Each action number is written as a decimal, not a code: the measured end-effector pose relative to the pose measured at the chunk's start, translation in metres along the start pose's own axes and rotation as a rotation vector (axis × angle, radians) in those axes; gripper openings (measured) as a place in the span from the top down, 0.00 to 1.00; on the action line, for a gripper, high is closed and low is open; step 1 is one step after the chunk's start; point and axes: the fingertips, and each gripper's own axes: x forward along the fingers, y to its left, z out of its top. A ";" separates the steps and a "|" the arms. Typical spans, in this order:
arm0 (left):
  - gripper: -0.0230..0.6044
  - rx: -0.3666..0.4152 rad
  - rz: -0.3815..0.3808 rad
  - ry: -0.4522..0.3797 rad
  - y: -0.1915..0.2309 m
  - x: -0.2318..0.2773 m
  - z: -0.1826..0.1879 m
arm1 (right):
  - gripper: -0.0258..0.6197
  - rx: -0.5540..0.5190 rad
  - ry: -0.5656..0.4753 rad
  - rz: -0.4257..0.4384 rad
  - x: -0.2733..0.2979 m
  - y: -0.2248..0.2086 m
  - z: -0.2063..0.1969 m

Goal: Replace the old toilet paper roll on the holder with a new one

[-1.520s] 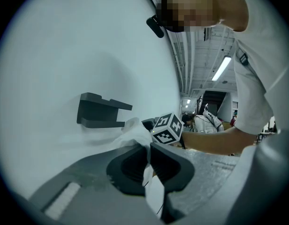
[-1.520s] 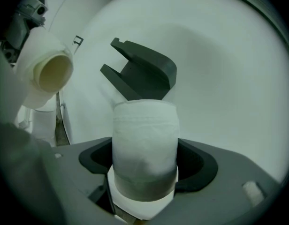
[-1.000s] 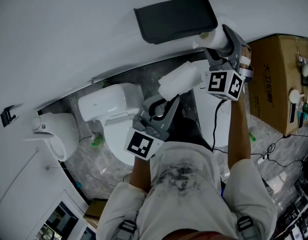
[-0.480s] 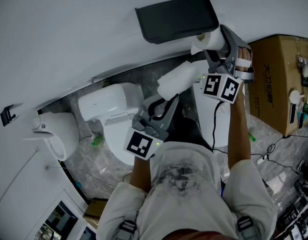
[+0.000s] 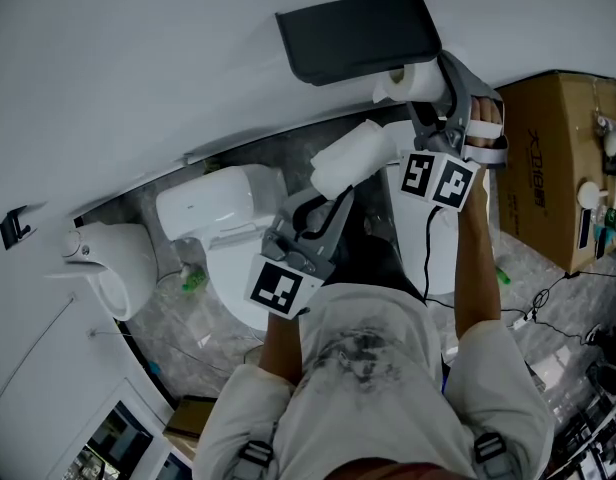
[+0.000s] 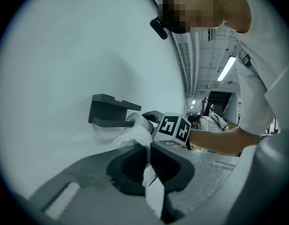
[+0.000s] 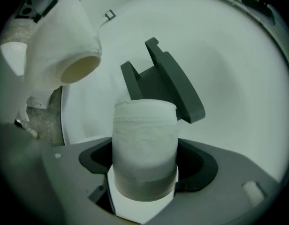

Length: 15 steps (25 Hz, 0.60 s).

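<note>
A dark grey holder (image 5: 353,36) juts from the white wall; it also shows in the right gripper view as the holder (image 7: 165,86) and in the left gripper view as the holder (image 6: 109,111). My right gripper (image 5: 440,93) is shut on a small white paper roll (image 5: 406,81) just below the holder's right end. That roll (image 7: 144,149) stands upright between the jaws. My left gripper (image 5: 333,196) is shut on the loose white wrap of a bigger roll (image 5: 350,158), lower and to the left. The pinched wrap (image 6: 147,172) shows between the pads, and the roll's cardboard core (image 7: 79,68) faces the right gripper.
A white toilet (image 5: 223,223) and a white wall urinal (image 5: 113,263) stand on the grey stone floor at the left. A cardboard box (image 5: 553,158) sits at the right, with cables (image 5: 548,298) and small items on the floor beside it.
The right gripper has rolled about its axis, and its roll's end has shifted slightly left under the holder. The left gripper and its roll have barely moved.
</note>
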 end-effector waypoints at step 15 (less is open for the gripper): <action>0.93 -0.010 0.022 -0.010 0.010 -0.017 -0.004 | 0.36 -0.098 0.029 -0.049 -0.002 0.002 0.019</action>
